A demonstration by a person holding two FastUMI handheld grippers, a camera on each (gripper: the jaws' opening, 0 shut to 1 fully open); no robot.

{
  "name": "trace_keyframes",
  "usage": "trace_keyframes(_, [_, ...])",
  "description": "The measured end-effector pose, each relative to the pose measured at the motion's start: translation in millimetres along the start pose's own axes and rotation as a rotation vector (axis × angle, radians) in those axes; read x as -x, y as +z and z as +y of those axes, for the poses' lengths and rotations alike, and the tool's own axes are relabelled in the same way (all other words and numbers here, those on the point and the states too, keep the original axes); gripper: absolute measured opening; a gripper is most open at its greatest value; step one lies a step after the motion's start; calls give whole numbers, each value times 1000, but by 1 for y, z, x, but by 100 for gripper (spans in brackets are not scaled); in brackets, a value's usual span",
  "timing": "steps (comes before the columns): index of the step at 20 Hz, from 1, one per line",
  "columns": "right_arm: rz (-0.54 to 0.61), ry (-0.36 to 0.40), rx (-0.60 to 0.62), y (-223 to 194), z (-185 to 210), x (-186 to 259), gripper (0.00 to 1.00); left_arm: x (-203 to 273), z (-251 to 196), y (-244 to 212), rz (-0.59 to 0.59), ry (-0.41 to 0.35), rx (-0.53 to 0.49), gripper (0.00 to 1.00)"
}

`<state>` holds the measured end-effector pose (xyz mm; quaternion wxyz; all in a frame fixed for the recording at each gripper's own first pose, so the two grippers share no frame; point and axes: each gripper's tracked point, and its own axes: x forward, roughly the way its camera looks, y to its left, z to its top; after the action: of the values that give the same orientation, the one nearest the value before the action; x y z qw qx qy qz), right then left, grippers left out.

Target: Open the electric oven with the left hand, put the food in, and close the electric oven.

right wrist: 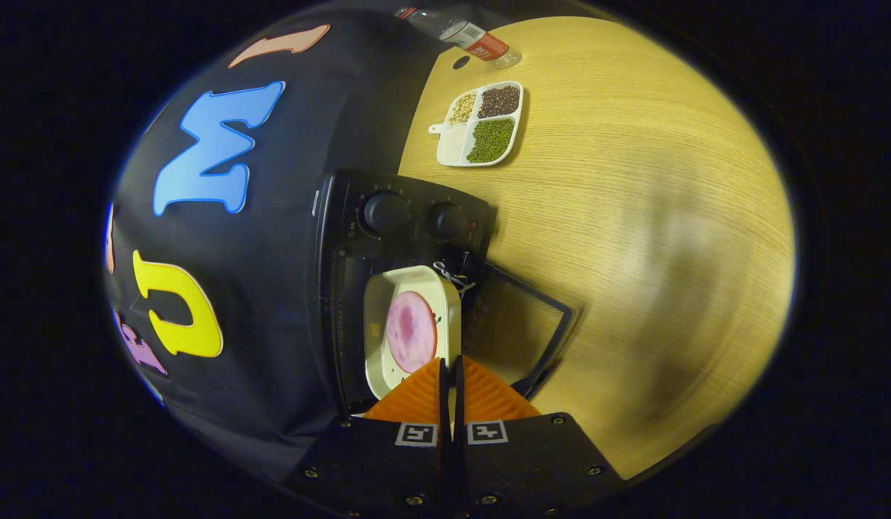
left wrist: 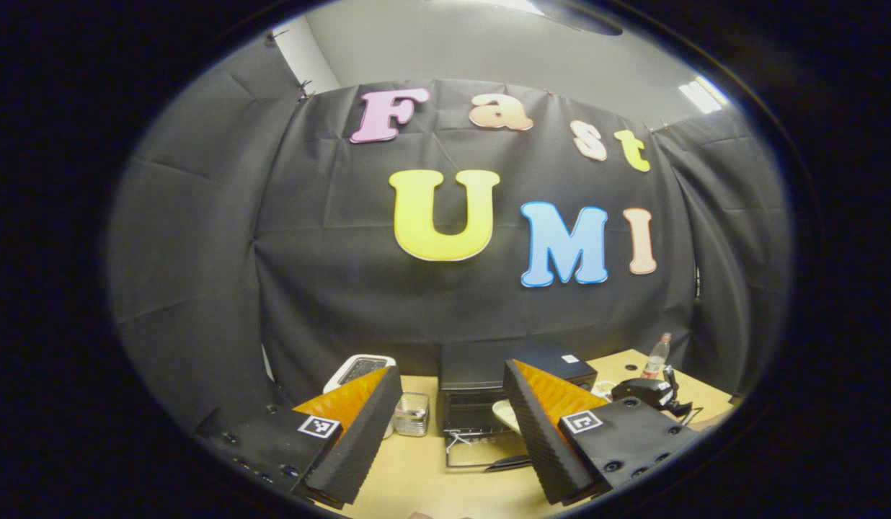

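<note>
The electric oven (right wrist: 402, 245) stands open on the wooden table (right wrist: 633, 216), its door (right wrist: 517, 324) lowered, and the right gripper (right wrist: 449, 375) pinches the rim of the plate (right wrist: 409, 331) bearing pink food (right wrist: 411, 331) at its mouth. The right gripper view also catches a divided dish of beans (right wrist: 481, 122) and a bottle (right wrist: 460, 32) beyond. In the left gripper view, the left gripper (left wrist: 453, 425) hangs spread wide and empty, well back from the oven, against the black cloth wall (left wrist: 308, 252).
</note>
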<state>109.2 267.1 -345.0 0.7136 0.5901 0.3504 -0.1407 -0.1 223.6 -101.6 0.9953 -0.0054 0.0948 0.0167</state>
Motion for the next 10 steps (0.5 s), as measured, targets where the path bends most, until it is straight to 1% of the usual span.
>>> trace_keyframes(3, [-63,-11,-71,-3,14,-26,1,9,19,-7,22,40,2,100])
trace_keyframes(4, [-73,-14,-94,-10,16,-35,1,10,24,-9,26,50,0,100])
trace_keyframes(5, [-79,-13,-109,-15,21,-44,1,13,29,-10,31,63,-3,96])
trace_keyframes(7, [-93,-10,-127,-22,29,-64,1,19,41,-11,36,87,-3,96])
trace_keyframes(9, [-124,-14,-146,-27,34,-81,1,21,49,-14,45,108,-5,100])
trace_keyframes(10, [-140,-11,-157,-20,38,-89,1,23,54,-16,51,119,-6,100])
